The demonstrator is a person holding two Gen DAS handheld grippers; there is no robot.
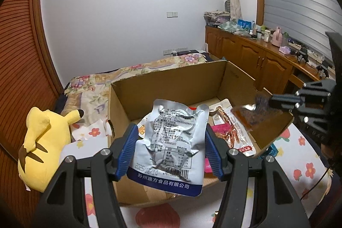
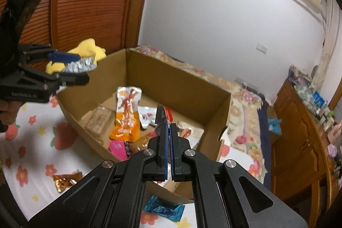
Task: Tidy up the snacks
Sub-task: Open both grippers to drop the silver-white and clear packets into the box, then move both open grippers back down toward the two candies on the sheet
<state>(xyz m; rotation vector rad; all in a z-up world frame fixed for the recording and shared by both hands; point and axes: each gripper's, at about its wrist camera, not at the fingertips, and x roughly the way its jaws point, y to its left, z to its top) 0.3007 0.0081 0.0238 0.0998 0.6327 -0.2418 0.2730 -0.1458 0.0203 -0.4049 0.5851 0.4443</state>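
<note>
**A:** Above the near wall of the cardboard box [image 1: 171,82], what does the left gripper [image 1: 171,151] show?

**B:** Its jaws stand about half apart, the blue pads [image 1: 128,153] pressing both side edges of a silver pouch [image 1: 171,142]. The pouch is held printed side toward the camera, long axis running away from the gripper, its blue-banded end nearest the camera and its crumpled top out over the box.

**A:** And the right gripper [image 2: 170,138]?

**B:** Its jaws are closed on a thin dark snack packet [image 2: 161,116], seen edge-on from its own wrist camera. The packet juts forward past the fingertips toward the inside of the box. From the left wrist view the same packet [image 1: 252,114] appears as a brownish, blurred sheet at the box's right rim.

**A:** What room lies below?

**B:** The box is open-topped, its flaps out of the way. Its floor already carries an orange pouch [image 2: 126,114] lying lengthwise, a pink packet [image 2: 117,147] and other wrappers near the front; the far part of the floor is bare cardboard. Both grippers sit at opposite sides of the opening, well apart.

**A:** And outside the box?

**B:** On the flowered bedsheet [image 2: 32,142] lie a blue wrapper [image 2: 163,209] and an orange-brown wrapper [image 2: 66,181] just beside the near wall; a yellow plush toy [image 1: 40,142] rests to the left.
</note>
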